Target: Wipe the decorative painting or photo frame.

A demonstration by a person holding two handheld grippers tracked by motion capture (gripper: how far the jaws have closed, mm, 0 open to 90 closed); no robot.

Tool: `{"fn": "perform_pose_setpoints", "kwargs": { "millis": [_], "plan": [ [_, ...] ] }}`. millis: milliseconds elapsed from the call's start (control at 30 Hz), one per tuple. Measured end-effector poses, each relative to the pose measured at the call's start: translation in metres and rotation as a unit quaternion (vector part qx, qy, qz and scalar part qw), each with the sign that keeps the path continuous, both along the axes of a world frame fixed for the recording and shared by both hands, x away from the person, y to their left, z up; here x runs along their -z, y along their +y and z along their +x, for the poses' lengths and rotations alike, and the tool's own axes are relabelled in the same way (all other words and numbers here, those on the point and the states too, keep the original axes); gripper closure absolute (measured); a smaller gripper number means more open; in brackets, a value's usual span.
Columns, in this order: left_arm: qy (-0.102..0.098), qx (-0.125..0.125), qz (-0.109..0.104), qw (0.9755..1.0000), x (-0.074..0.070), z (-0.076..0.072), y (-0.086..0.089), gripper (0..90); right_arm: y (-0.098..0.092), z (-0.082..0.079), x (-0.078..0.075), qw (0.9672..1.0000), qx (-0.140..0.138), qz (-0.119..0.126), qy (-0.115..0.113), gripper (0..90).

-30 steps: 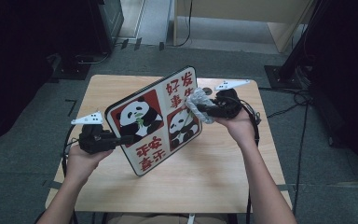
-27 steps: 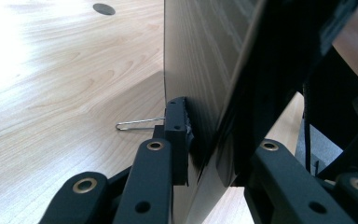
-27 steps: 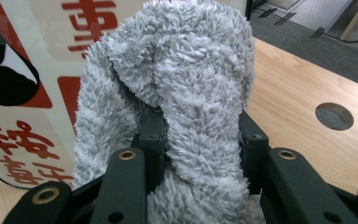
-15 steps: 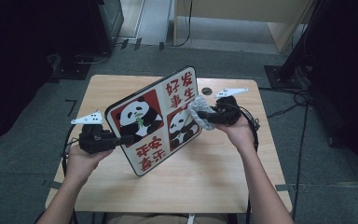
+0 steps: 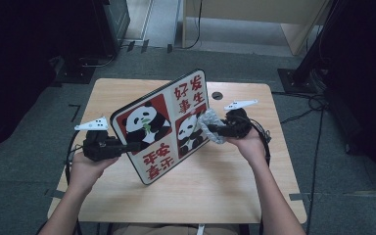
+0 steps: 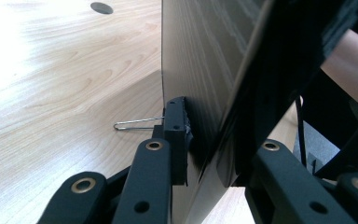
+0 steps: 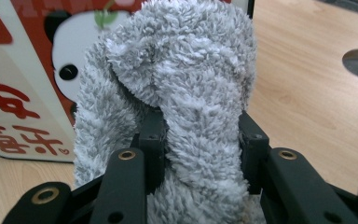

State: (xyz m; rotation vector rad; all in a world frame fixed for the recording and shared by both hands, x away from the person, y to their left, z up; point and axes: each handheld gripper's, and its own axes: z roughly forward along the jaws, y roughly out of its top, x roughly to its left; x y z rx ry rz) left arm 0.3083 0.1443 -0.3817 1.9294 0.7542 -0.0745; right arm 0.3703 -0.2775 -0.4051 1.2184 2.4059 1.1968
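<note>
Panda board [image 5: 161, 128] clamped in left gripper [image 5: 120, 146] fingers, right gripper [image 5: 214, 130] fingers closed on grey cloth [image 7: 186, 93]

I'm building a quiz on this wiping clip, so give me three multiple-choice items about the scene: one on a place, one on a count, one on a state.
1. Where does the grey fluffy cloth meet the panda board?
A. its printed face
B. its back
C. lying flat on the table beneath it

2. How many pandas are printed on the board?
A. one
B. two
C. four

3. How does the left gripper stand?
A. open above the table
B. shut on the board's edge
C. shut on the cloth

Answers:
1. A, since the high view shows the cloth, held in the right gripper, against the lower panda panel.
2. B, as two red panels each carry one panda.
3. B, because the left gripper view shows the board's edge between its jaws, above the wooden table.
</note>
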Motion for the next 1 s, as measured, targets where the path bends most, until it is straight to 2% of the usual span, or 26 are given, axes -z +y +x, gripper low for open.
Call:
{"fn": "perform_pose_setpoints", "kwargs": {
  "millis": [233, 433, 600, 1000],
  "plan": [
    [0.000, 0.001, -0.002, 1.0000, 0.000, 0.000, 0.000, 76.0, 0.000, -0.002, 0.013, 0.9999, 0.001, -0.010, 0.013, 63.5],
    [0.000, 0.002, -0.003, 1.0000, 0.001, 0.000, 0.000, 75.9, -0.002, -0.003, 0.025, 0.9992, 0.003, -0.019, 0.034, 63.6],
    [-0.001, 0.001, -0.004, 1.0000, 0.001, 0.000, 0.000, 75.8, -0.002, -0.003, 0.037, 0.9978, 0.005, -0.032, 0.058, 63.6],
    [0.004, 0.003, -0.008, 1.0000, 0.002, 0.000, 0.000, 74.5, -0.003, -0.003, 0.062, 0.9947, 0.009, -0.043, 0.093, 63.6]
  ]
}}
